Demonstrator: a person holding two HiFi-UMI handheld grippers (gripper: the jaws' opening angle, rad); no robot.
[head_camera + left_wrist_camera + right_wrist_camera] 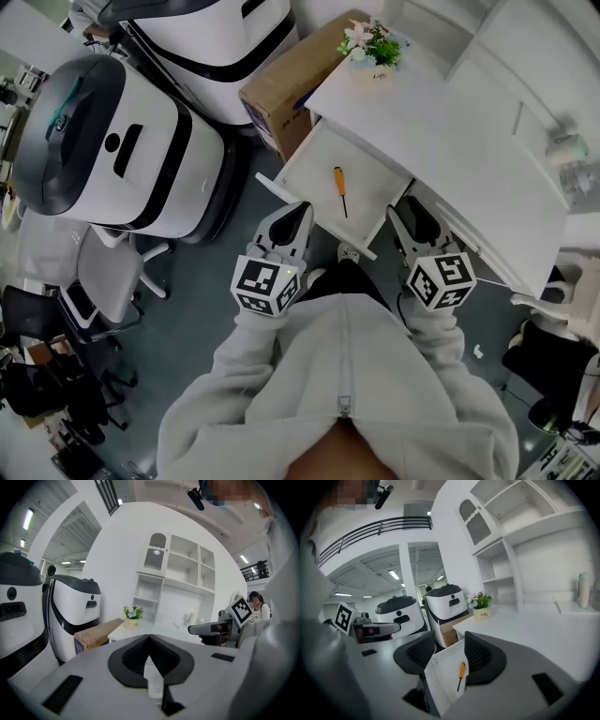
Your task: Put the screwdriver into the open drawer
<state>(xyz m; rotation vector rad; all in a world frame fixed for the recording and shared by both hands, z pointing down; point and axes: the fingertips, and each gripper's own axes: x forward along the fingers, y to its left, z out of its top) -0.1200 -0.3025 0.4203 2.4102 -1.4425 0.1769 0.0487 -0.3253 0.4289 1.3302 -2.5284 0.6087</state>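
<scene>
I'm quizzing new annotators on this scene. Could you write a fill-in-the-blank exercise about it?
1. The screwdriver lies inside the open ____.
2. Its handle is ____ in colour.
3. The left gripper has its jaws ____.
4. The right gripper has its jaws ____, with nothing between them.
Missing words: drawer; orange; shut; open.

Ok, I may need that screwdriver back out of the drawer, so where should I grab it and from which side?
Grip the screwdriver by its orange handle, the far end, coming straight down with the jaws across it. It lies flat on the drawer floor, bare floor either side, and the handle is thicker than the thin shaft.
</scene>
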